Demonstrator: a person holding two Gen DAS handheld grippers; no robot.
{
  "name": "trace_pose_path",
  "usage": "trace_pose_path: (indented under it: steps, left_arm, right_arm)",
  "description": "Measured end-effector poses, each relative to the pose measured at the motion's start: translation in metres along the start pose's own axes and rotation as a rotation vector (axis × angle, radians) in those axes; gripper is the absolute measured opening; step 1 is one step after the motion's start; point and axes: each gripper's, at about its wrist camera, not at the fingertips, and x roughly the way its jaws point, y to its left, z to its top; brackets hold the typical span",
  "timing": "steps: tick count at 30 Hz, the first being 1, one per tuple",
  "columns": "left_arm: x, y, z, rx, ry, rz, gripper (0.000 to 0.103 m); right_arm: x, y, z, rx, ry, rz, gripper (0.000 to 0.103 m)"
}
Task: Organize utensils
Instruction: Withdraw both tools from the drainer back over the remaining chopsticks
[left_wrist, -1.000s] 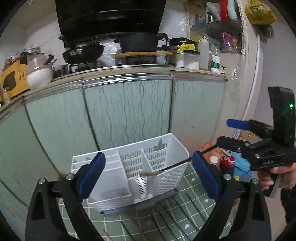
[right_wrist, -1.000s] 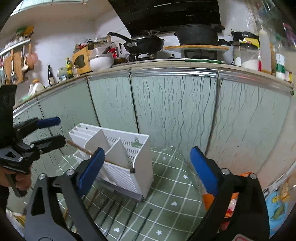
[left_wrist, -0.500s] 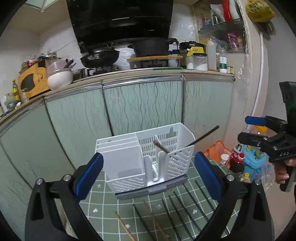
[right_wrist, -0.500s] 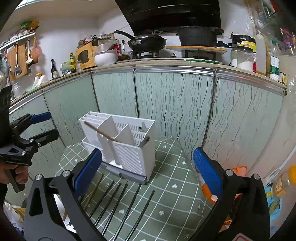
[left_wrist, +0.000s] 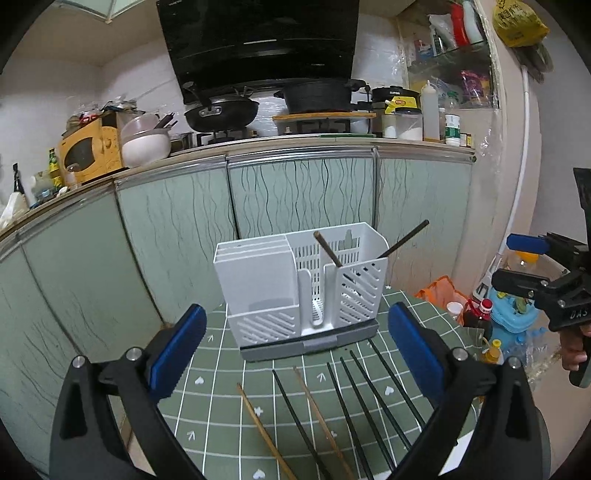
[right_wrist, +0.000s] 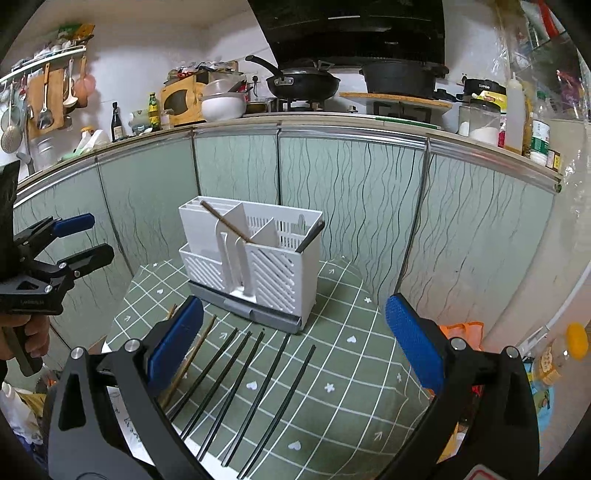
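Left wrist view:
- L gripper (left_wrist: 295, 347): lower centre, jaws spread wide, holding nothing, above the mat.
- Caddy (left_wrist: 299, 284): white, mid-frame, standing on green mat (left_wrist: 221, 406) on the table.
- In caddy: 1 brown stick (left_wrist: 327, 253) leaning in the middle slot; 1 black stick (left_wrist: 404, 238) poking out upper right.
- Loose sticks (left_wrist: 354, 398): bottom centre, in front of caddy; 2 brown, approx. 5 black.
- R gripper (left_wrist: 517, 262): right edge, jaws apart, empty, hand on trigger below.

Right wrist view:
- R gripper (right_wrist: 293, 343): lower centre, jaws wide apart, empty.
- Caddy (right_wrist: 255, 254): centre, both sticks inside.
- Black sticks (right_wrist: 255, 384): fanned across lower centre of the mat.
- L gripper (right_wrist: 79, 236): left edge, jaws parted, nothing in them.

Progress:
- Done: 2 sticks stowed.
- Left: approx. 7 on mat; judged early, under a third done.
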Motion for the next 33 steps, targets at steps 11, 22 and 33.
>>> trace_pose_path:
  steps: [11,22,33]
  left_arm:
    - [-0.017,0.001,-0.038,-0.012,0.024,0.062,0.097]
    - [-0.033,0.0,-0.093,-0.054,0.027,0.147,0.097]
    - [-0.024,0.006,-0.156,-0.101,0.086,0.222,0.097]
  right_arm:
    - [-0.01,0.009,-0.041,0.011,0.025,-0.019,0.095]
    - [-0.002,0.022,-0.095,0.021,0.073,-0.013,0.095]
    - [0.004,0.039,-0.142,0.036,0.059,-0.073,0.095]
